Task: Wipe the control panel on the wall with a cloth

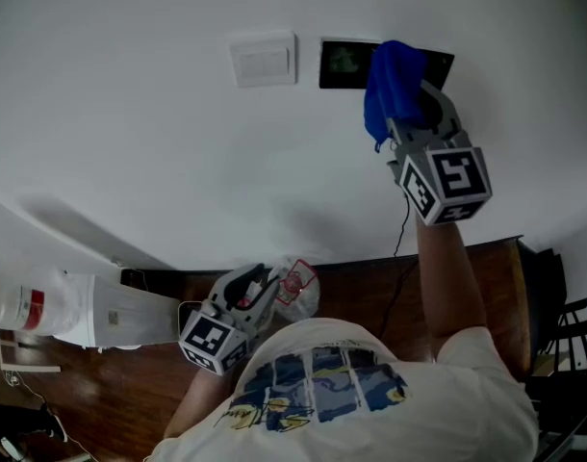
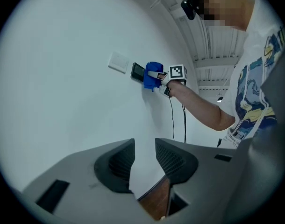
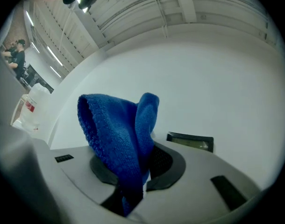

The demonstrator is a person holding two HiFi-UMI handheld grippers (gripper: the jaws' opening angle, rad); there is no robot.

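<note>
The black control panel (image 1: 344, 64) is set in the white wall, right of a white switch plate (image 1: 264, 61). My right gripper (image 1: 409, 99) is raised to the panel and shut on a blue cloth (image 1: 394, 83), which covers the panel's middle. In the right gripper view the blue cloth (image 3: 119, 139) bulges up from between the jaws, and the control panel (image 3: 190, 142) shows just to its right. My left gripper (image 1: 260, 282) hangs low near the person's chest, open, holding nothing. From the left gripper view (image 2: 143, 160) the cloth (image 2: 153, 75) sits against the panel (image 2: 138, 72).
A brown wooden surface (image 1: 491, 287) runs below the wall, and a thin black cable (image 1: 401, 229) drops down to it. A white jug (image 1: 43, 311) stands at the left, with crumpled clear plastic (image 1: 298, 290) beside the left gripper. Dark chair parts (image 1: 563, 325) are at the right edge.
</note>
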